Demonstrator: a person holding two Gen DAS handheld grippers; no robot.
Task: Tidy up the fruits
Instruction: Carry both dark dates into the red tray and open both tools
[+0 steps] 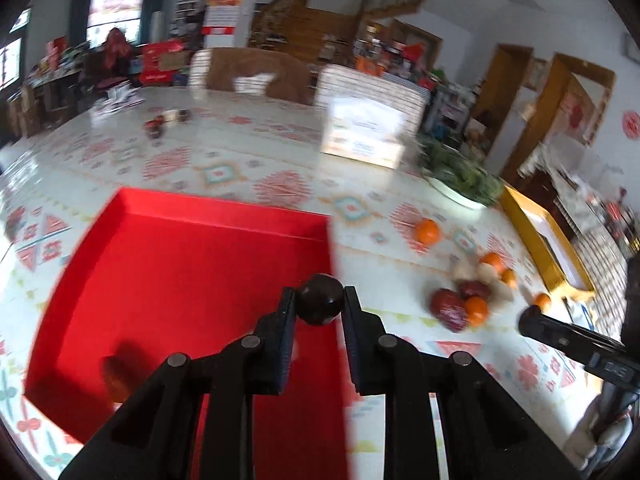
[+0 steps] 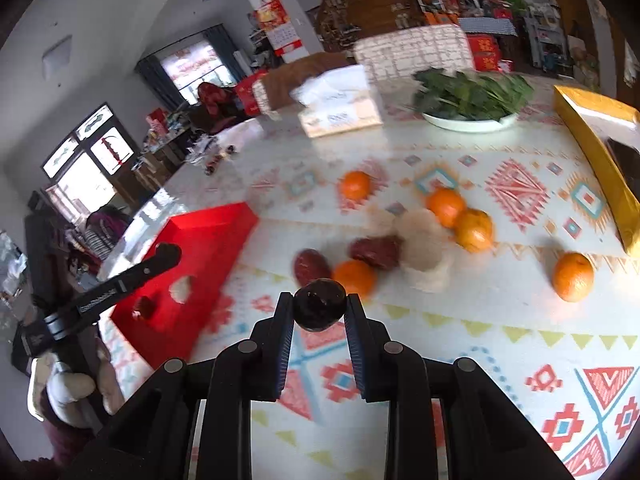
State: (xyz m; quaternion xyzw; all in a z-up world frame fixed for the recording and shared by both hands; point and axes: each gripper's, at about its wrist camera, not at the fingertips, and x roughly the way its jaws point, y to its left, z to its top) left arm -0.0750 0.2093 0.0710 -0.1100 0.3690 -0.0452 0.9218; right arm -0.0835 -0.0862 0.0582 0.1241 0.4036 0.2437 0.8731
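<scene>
Dark, glossy round fruit (image 1: 320, 300) sits pinched in the left gripper (image 1: 320, 304) over the red tray (image 1: 168, 208); the right gripper (image 2: 319, 306) clamps another (image 2: 319, 305). Five oranges (image 2: 573, 276) lie mid-table.

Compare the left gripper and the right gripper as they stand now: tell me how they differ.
The left gripper hangs over the red tray; the right gripper is over the patterned tablecloth, short of the loose oranges. Both are shut on a small, dark, round fruit, one in the left, one in the right.

Home dining room: patterned tablecloth (image 2: 516, 188), plate of greens (image 2: 472, 100), staircase (image 1: 304, 12).
</scene>
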